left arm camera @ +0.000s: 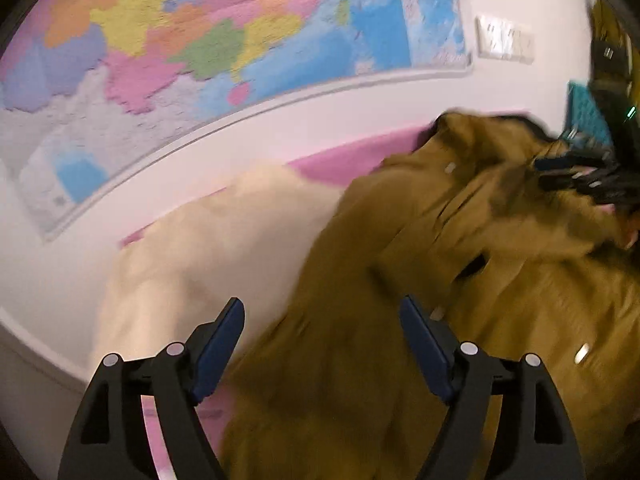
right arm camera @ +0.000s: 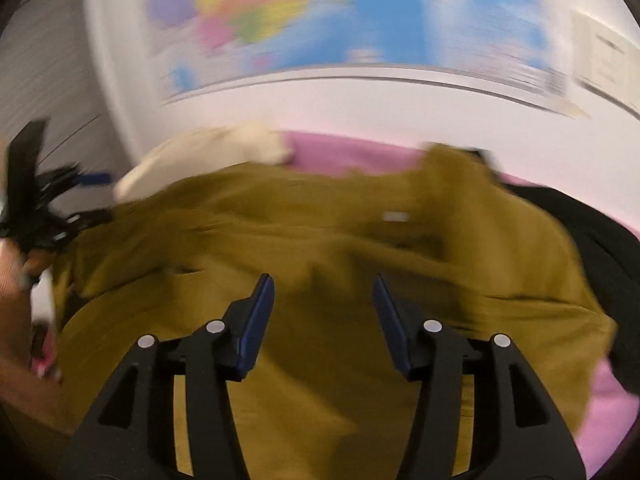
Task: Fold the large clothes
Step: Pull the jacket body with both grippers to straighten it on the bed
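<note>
A large olive-brown jacket (left arm camera: pixel 460 248) lies crumpled on a pink bed surface (left arm camera: pixel 344 164). My left gripper (left arm camera: pixel 321 302) hovers over the jacket's left edge with its jaws open and no cloth pinched between them. The right gripper (left arm camera: pixel 580 176) shows as a blurred dark shape at the jacket's far right. In the right wrist view the jacket (right arm camera: pixel 320 220) fills the middle, and my right gripper (right arm camera: pixel 322 280) stands open above it, nothing between the pads. The left gripper (right arm camera: pixel 52 200) and a hand (right arm camera: pixel 16 280) appear at the left edge.
A cream garment (left arm camera: pixel 208 248) lies left of the jacket, also visible as the cream garment (right arm camera: pixel 208 152). A black garment (right arm camera: pixel 592 232) sits at the right. A colourful wall map (left arm camera: pixel 200 40) and a white wall plate (left arm camera: pixel 504 38) hang behind the bed.
</note>
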